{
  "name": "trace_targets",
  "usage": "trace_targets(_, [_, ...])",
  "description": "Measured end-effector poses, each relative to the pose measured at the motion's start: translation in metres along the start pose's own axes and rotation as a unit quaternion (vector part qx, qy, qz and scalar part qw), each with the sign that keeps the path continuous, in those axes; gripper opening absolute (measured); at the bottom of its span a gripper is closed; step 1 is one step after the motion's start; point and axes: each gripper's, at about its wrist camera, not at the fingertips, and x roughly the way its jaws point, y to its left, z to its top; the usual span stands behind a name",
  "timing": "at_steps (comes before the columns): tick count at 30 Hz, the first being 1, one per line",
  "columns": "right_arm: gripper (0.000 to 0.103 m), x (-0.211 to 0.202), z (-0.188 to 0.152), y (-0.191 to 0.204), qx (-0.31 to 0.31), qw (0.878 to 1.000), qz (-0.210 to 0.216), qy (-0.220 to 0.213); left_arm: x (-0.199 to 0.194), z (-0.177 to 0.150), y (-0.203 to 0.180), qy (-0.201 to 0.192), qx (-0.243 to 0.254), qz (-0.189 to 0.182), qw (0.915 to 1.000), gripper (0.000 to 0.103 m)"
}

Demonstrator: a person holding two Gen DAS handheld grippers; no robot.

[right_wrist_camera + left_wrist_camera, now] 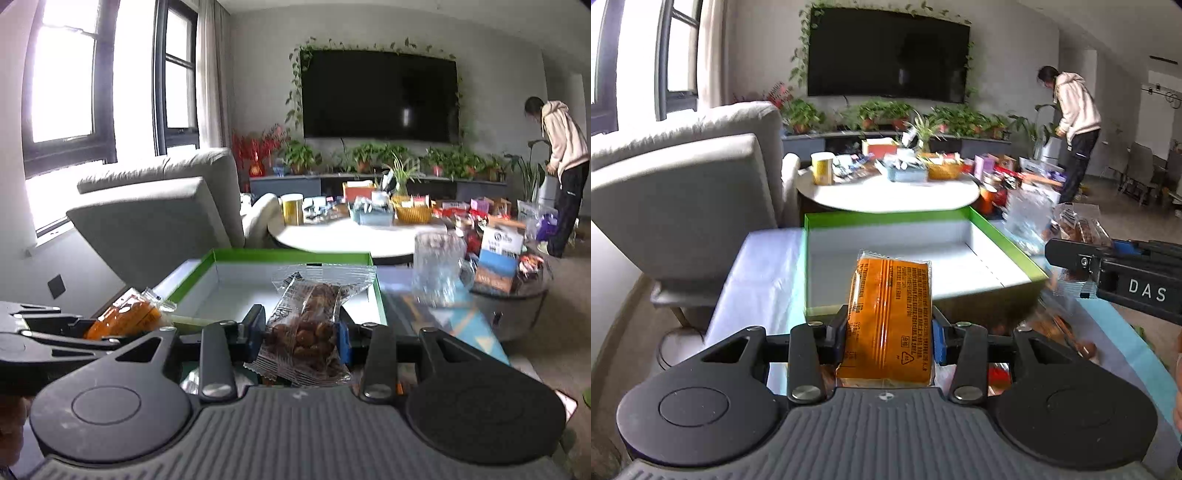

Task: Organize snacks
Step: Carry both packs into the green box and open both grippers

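Straight ahead of you, the biggest thing is the wall-mounted television [888, 55], ringed with trailing vines, above a low cabinet lined with potted plants [882, 112]. To your left stands a grey armchair [687, 192]; off to the right a person in a pale hoodie [1075, 107] bends over something by the wall. Beyond your work surface the round white table [886, 194] is crowded along its far side with boxes, baskets and packets.

Closer in, your green-rimmed box [1008, 242] sits open on the light blue cloth [753, 280], its white interior bare where visible. A clear crinkled bag [437, 273] stands just beside the box's right edge.

Your left gripper [889, 328] is clamped on an orange snack packet [890, 314], held upright in front of the box's near wall. Your right gripper [301, 332] is closed around a clear packet of brown nuts [306, 325], raised before the box's near right corner.
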Motion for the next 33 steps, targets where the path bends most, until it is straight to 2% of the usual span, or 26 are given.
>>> trace_targets(7, [0.037,0.025,0.015,-0.003,0.009,1.0,0.004,-0.006,0.027,0.028,-0.004,-0.02,0.023,0.014,0.9994,0.039])
trace_targets(14, [0.037,0.061,0.024,-0.007,0.012,1.0,0.007,0.013,0.07,0.044,0.0,-0.002,0.026,0.022,0.9994,0.039])
trace_targets(25, [0.037,0.112,0.02,-0.006,0.015,0.998,0.01,0.056,0.124,0.043,0.002,0.031,0.037,0.02,0.9986,0.04])
trace_targets(33, [0.037,0.134,0.012,-0.006,0.015,0.996,0.009,0.087,0.141,0.037,0.009,0.053,0.03,0.018,0.998,0.04])
